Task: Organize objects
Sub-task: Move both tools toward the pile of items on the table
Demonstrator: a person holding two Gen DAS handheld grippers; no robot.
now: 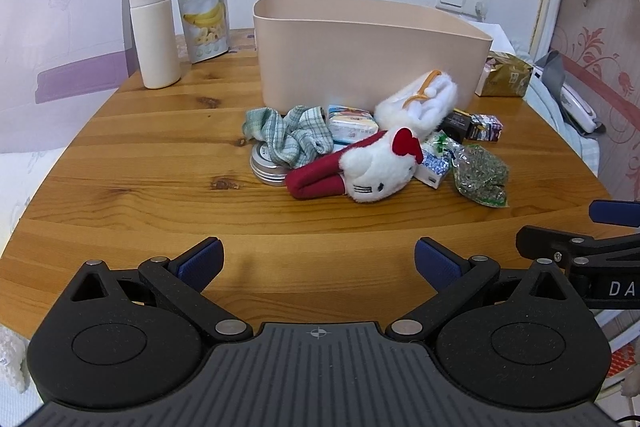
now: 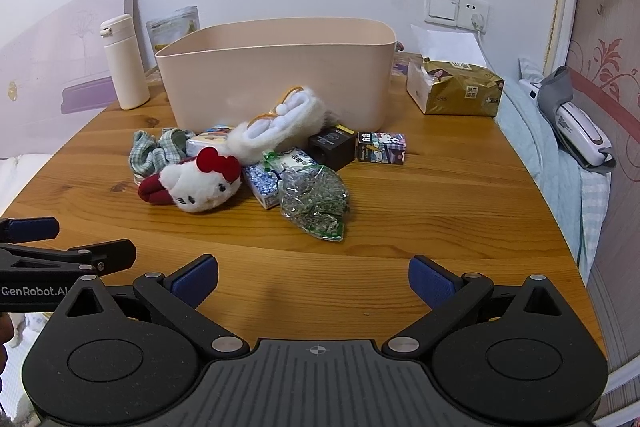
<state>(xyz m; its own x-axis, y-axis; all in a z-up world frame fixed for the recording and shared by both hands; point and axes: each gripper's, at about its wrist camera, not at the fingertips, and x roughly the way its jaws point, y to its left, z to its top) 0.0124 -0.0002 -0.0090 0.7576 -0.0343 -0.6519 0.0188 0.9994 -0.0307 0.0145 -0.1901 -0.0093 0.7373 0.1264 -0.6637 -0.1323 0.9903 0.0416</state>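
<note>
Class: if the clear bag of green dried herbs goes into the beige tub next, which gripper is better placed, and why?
Probably the right gripper: the clear bag of green dried herbs lies straight ahead of its open jaws. For the left gripper, the bag sits off to its right, beyond the white plush cat toy.

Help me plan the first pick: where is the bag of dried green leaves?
The bag of dried green leaves lies on the wooden table, at the pile's near right edge beside the blue patterned packet, in front of the beige bin.
</note>
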